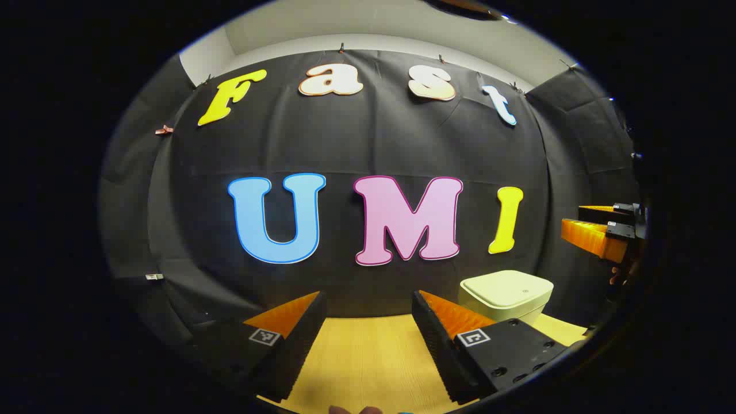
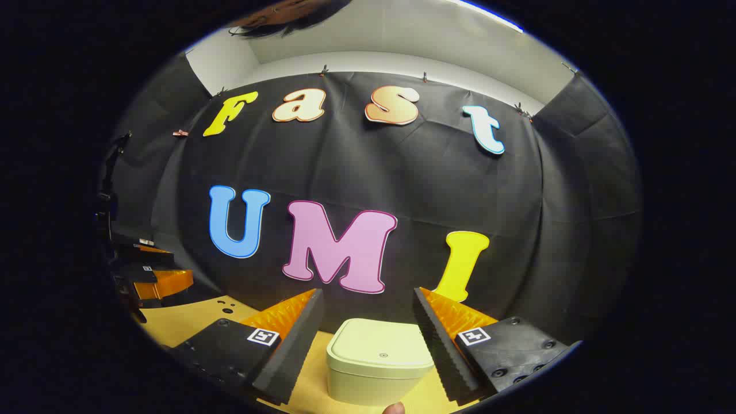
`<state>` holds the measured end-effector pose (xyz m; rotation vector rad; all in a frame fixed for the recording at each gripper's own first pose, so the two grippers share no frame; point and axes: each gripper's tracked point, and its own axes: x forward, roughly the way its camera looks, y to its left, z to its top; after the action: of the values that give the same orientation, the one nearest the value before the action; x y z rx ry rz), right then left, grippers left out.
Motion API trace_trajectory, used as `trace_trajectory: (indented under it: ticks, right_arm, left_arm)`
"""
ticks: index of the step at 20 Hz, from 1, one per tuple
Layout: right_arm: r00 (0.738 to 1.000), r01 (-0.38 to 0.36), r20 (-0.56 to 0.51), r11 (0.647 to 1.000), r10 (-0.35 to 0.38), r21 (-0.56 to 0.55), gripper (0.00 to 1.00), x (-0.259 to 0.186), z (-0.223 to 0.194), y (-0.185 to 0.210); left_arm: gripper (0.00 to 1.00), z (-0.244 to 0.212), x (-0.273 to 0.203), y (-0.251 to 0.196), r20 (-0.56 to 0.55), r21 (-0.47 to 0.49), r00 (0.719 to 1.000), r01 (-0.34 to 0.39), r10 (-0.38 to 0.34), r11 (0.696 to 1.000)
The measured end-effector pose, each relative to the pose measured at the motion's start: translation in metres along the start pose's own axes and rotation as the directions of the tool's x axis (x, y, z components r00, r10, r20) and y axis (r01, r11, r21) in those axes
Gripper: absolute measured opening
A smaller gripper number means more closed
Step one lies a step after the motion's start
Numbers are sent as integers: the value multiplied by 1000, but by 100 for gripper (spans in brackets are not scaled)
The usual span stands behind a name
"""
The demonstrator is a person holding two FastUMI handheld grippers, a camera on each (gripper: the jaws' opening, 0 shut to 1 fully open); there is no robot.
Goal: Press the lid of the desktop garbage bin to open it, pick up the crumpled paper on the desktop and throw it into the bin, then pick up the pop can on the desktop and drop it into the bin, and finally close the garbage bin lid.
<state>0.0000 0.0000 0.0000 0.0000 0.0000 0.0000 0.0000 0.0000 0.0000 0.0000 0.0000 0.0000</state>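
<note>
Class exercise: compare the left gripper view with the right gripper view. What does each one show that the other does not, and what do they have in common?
Left gripper view: the left hand-held gripper open over bare wooden desktop, with the garbage bin off to its right and the right hand-held gripper at the far right edge.

Right gripper view: the right hand-held gripper open with the bin framed between its fingers, seen closer, and the left one at the far left edge.

Both: the bin with its lid shut, the desktop, and the black cloth wall.
</note>
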Motion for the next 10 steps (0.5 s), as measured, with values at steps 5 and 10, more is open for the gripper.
trace_trajectory:
  ticks: [5, 10]
  right_arm:
    - [1000, -10, 2, 1000, 10, -9, 96, 0, 2, 3]
    - [1000, -6, 9, 1000, 7, -10, 96, -2, 5, 1]
  left_arm:
    - [95, 3, -5, -3, 0, 5, 1000, -4, 4, 1000]
    - [95, 5, -3, -4, 8, 4, 1000, -4, 3, 1000]
